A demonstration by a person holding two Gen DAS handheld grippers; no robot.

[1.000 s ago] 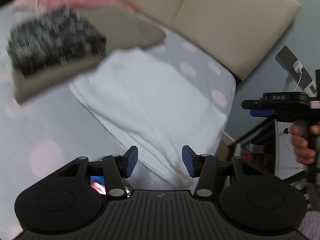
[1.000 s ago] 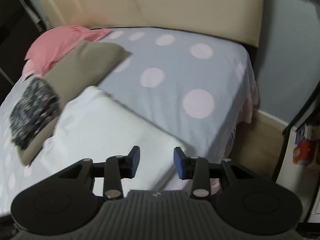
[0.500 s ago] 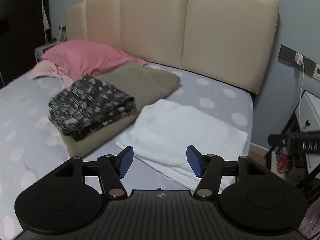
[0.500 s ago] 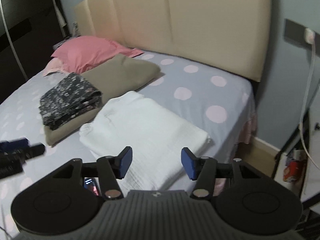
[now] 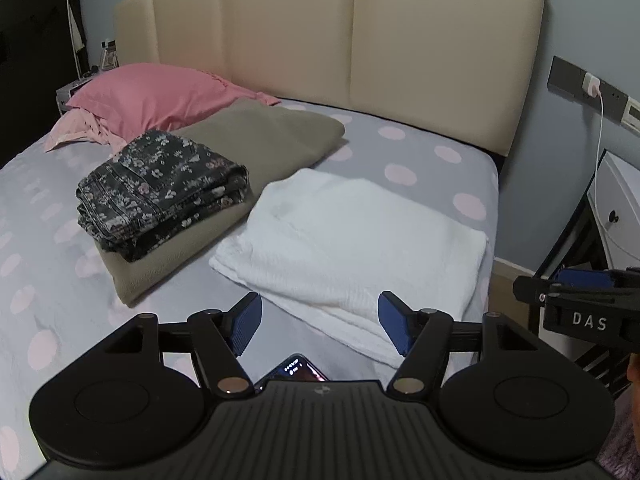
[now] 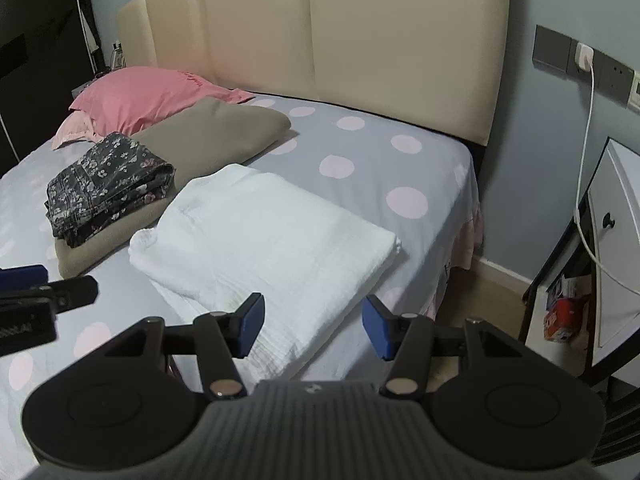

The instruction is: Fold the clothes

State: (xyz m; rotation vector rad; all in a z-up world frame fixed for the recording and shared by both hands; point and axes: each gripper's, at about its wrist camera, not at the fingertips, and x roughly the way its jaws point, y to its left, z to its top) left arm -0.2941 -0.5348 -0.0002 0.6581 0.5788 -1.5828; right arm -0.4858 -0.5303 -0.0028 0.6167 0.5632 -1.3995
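At the centre of the frame a folded white cloth [image 5: 352,240] is seen lying flat on the bed [image 5: 420,160], judged soft, light and limp, best pinched at a near corner, while the left gripper [image 5: 320,326] and right gripper [image 6: 312,326] are held wide apart, empty.

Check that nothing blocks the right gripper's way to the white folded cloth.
Nothing visible does. The right gripper is open and empty above the near edge of the white folded cloth. The floral garment lies off to the left, clear of that path.
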